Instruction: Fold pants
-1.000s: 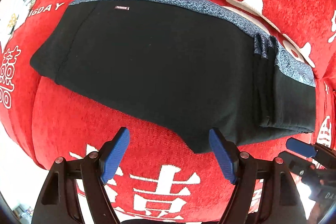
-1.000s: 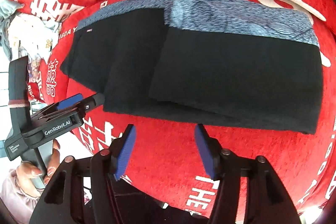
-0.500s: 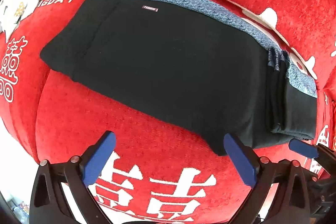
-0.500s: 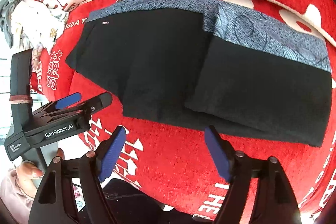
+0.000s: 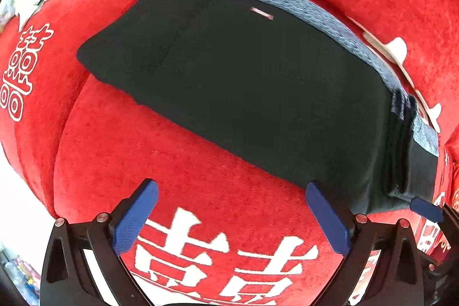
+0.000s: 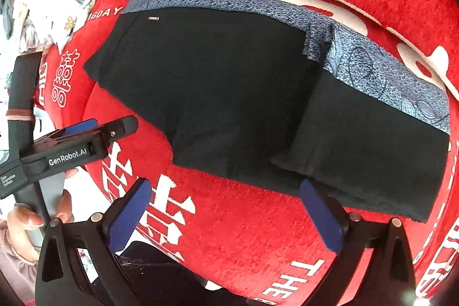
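- My left gripper [image 5: 229,215] is wide apart, holding nothing.
- My right gripper [image 6: 226,215] is opening, empty.
- I should pinch the pants' [image 6: 229,93] near edge evenly.

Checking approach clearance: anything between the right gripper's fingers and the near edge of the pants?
Nothing: the right wrist view shows only bare red cover between the right gripper, whose jaws are opening with nothing in them, and the black pants.

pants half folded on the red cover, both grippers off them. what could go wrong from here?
1. The folded end lies askew over the pants; another fold may lock that in.
2. The plush red cover may get pinched along with the hem.
3. The left gripper and the opening right gripper sit close and could collide.
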The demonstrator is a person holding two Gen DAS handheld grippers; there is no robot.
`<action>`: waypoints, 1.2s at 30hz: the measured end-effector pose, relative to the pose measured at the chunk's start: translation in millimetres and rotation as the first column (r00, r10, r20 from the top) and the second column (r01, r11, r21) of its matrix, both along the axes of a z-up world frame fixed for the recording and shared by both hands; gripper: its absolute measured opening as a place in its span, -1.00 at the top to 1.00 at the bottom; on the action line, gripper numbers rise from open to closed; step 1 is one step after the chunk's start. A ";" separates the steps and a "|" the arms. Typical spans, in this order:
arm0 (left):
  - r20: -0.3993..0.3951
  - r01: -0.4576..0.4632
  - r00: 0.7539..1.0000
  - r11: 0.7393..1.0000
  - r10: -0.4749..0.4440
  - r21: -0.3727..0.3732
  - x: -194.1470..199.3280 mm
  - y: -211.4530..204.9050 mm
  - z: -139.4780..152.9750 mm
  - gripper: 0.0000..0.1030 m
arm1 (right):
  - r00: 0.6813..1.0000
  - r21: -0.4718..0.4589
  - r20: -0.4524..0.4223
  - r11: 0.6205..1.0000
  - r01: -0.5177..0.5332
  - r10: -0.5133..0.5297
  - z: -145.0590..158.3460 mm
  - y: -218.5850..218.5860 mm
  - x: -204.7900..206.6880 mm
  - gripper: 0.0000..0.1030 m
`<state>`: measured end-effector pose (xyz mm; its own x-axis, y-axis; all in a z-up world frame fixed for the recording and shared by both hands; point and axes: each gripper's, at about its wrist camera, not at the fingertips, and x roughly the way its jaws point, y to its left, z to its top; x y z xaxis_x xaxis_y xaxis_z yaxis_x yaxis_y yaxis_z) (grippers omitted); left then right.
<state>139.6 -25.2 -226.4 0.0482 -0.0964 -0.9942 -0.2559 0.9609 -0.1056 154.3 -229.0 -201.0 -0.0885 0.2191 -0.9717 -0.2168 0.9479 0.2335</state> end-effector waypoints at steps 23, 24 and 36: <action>0.063 -0.103 0.992 0.989 0.110 -0.110 20.9 74.4 3.4 -1.00 | 0.996 0.004 -0.059 0.998 0.059 -0.059 -13.6 0.7 5.3 -1.00; 0.068 -0.124 0.989 0.984 0.134 -0.130 22.7 82.1 3.9 -1.00 | 0.996 0.004 -0.061 0.998 0.063 -0.063 -14.1 0.4 5.6 -1.00; 0.116 -0.250 0.948 0.918 0.297 -0.308 26.6 138.9 -3.4 -1.00 | 0.994 0.019 -0.013 0.994 0.106 -0.106 -19.2 4.6 25.1 -1.00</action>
<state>166.2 113.7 -229.9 0.2669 -0.3359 -0.9033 -0.4618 0.7781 -0.4258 179.5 -224.4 -220.2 -0.0756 0.2465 -0.9662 -0.1127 0.9606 0.2539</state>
